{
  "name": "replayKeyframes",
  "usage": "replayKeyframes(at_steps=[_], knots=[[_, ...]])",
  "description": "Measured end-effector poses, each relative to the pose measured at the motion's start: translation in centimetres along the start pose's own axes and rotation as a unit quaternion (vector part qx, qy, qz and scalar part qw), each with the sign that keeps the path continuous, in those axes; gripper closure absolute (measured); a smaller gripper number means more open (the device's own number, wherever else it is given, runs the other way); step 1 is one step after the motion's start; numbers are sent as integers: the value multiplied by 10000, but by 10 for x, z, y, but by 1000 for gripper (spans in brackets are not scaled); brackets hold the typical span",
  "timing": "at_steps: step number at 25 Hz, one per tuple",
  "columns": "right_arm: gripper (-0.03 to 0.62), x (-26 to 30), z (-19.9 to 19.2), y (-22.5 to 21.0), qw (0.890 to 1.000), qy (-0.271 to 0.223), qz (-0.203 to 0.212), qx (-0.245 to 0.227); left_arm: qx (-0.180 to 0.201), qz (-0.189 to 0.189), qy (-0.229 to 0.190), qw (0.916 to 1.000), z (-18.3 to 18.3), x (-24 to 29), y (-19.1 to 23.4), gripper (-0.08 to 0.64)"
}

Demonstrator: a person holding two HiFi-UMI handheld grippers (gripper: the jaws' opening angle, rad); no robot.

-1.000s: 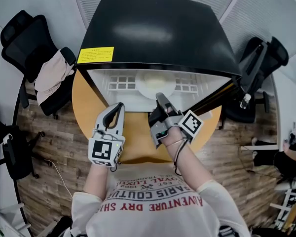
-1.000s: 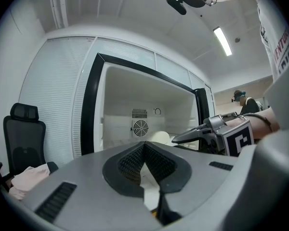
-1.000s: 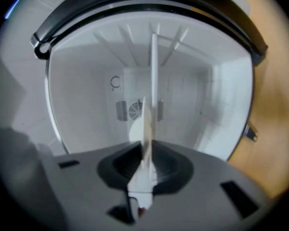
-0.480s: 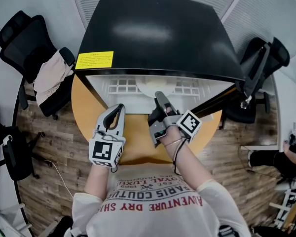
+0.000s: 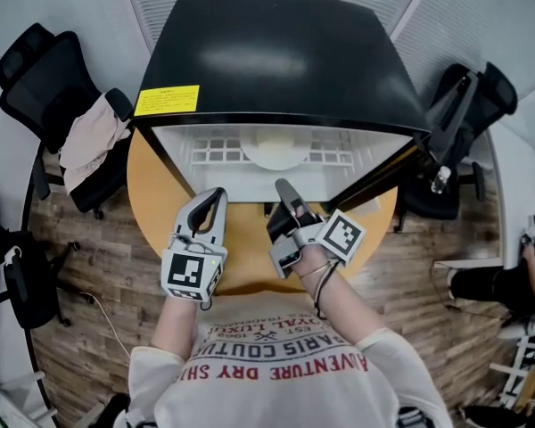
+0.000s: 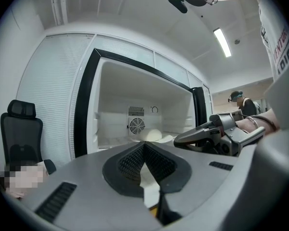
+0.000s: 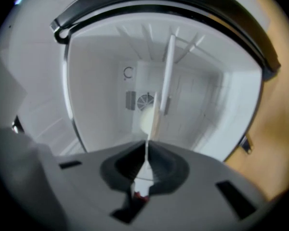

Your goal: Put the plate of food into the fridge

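A white plate of pale food rests on the wire shelf inside the open black fridge. It also shows deep inside as the plate and the plate. My right gripper hovers level just outside the fridge's mouth, apart from the plate. Its jaws have just been closing and now stand shut with nothing between them. My left gripper is beside it to the left over the table, shut and empty.
The fridge stands on a round wooden table, with its door swung open to the right. An office chair draped with cloth is at the left, another chair at the right. A person sits at the far right.
My right gripper has drawn back a little from the fridge's mouth and rolled slightly. The plate stays on the shelf. My left gripper has kept still.
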State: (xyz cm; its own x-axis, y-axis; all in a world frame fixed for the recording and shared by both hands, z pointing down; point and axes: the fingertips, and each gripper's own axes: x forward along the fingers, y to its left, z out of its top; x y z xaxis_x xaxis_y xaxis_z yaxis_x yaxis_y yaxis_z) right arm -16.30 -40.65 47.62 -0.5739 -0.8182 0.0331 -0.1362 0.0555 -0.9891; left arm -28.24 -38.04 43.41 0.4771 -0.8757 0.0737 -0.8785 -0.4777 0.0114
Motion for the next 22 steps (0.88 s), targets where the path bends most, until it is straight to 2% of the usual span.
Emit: replayKeyframes(at_steps=[3, 5, 6, 8, 9, 11, 13, 15, 19, 20, 22], knots=[[563, -9, -5, 14, 9952, 180, 173, -948, 8, -37, 25, 10000, -1, -3, -5, 531], [563, -15, -6, 22, 9845, 237, 244, -1723, -17, -44, 12, 10000, 0, -6, -6, 531], [563, -18, -6, 23, 9758, 249, 197, -2165, -33, -49, 16, 10000, 0, -7, -7, 531], [563, -25, -4, 23, 9489, 242, 34, -3148, -69, -64, 42, 9999, -2, -10, -8, 531], [563, -27, -2, 24, 9303, 214, -47, -3661, -93, -70, 54, 9999, -2, -11, -9, 531], [563, -30, 0, 27, 8863, 117, -166, -4627, -136, -81, 86, 9998, -5, -12, -10, 531], [561, -33, -1, 32, 8446, 44, -186, -5350, -142, -102, 132, 9998, -7, -14, -12, 531], [561, -35, -6, 38, 8141, 26, -170, -5805, -130, -126, 164, 9997, -9, -16, -14, 531], [563, -37, -14, 41, 7755, 40, -156, -6311, -107, -145, 157, 9997, -9, -18, -16, 531], [563, -37, -15, 40, 7690, 57, -174, -6390, -100, -144, 152, 9997, -9, -18, -16, 531], [563, -37, -16, 34, 7633, 104, -230, -6456, -75, -128, 146, 9998, -9, -19, -16, 531]])
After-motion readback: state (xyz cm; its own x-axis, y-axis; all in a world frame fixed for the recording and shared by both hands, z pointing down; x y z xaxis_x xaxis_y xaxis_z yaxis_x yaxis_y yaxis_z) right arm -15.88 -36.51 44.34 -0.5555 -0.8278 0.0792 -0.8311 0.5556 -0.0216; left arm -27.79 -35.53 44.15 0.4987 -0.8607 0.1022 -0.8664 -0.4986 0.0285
